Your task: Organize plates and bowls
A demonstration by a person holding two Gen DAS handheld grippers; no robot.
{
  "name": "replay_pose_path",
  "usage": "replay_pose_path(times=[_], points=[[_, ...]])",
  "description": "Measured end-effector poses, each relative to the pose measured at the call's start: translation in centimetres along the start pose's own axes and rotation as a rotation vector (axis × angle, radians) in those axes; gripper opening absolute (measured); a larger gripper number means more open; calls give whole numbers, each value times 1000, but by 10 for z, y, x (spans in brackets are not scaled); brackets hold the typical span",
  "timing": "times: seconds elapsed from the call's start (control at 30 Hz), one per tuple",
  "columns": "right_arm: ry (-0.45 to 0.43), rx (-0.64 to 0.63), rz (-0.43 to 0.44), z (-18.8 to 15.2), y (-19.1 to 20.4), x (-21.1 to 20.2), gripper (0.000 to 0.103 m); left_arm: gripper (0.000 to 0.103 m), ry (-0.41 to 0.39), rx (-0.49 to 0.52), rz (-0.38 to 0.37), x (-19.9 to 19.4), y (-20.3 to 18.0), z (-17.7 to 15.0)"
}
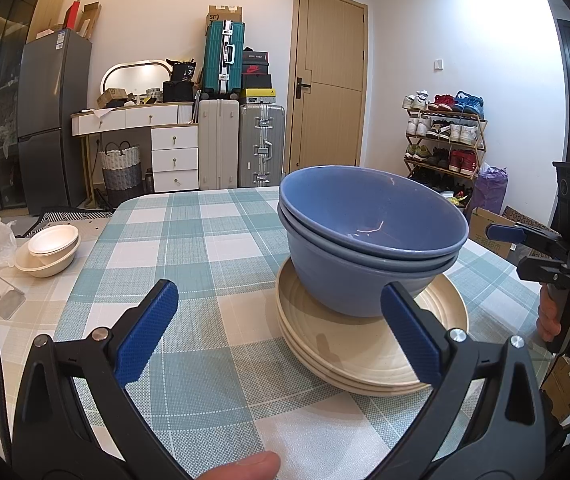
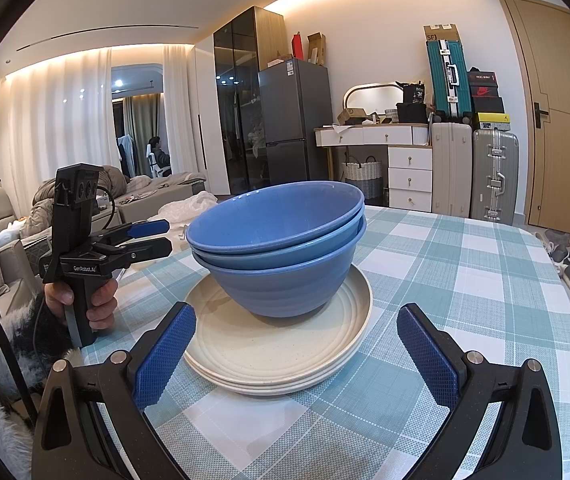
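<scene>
Both grippers, left gripper (image 1: pixel 279 328) and right gripper (image 2: pixel 295 354), are hovering spread and empty just before the stack on the checked tablecloth (image 1: pixel 205 240). Only the left view is showing pale bowls (image 1: pixel 49 250) far left. Nested blue bowls (image 2: pixel 279 244) are sitting upright on stacked cream plates (image 2: pixel 277 352).

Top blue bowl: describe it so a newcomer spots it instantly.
On the checked tablecloth sits a stack of cream plates, with nested blue bowls on top. The top blue bowl is the uppermost of these, the only one whose inside shows; of those beneath only rims and outer walls are visible.
</scene>
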State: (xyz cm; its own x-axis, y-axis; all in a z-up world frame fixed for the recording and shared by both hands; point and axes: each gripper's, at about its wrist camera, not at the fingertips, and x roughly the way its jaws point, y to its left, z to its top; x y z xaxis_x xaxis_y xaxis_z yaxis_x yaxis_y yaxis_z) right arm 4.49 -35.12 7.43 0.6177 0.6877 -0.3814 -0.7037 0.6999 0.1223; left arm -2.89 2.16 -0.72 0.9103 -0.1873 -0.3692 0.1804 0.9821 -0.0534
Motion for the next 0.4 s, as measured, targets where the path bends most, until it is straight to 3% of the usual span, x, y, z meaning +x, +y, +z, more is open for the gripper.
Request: replay_pose_path(times=[0.4], points=[[0, 0, 0, 0, 0, 0, 103, 101, -1, 1, -3, 1, 0, 0]])
